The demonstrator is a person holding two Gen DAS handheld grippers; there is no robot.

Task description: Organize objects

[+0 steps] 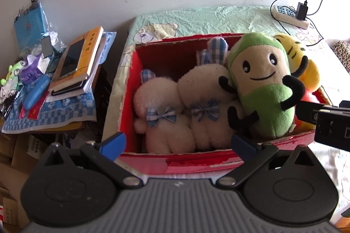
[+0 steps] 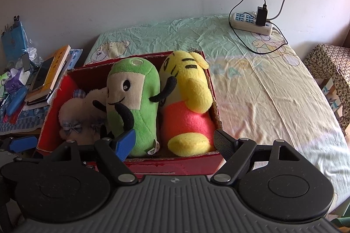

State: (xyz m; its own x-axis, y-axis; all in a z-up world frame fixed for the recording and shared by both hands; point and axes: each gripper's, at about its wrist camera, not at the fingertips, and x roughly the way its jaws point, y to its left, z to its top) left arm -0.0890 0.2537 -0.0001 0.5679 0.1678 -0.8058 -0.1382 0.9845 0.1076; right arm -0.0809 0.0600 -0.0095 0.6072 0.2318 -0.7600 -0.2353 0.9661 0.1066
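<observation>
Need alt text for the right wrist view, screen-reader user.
A red cardboard box on a bed holds a green plush toy with black arms, a yellow and pink plush toy and white fluffy plush toys with checked bows. The open right gripper hovers at the box's near edge, holding nothing.

Red box crammed; bedsheet rightward clear
</observation>
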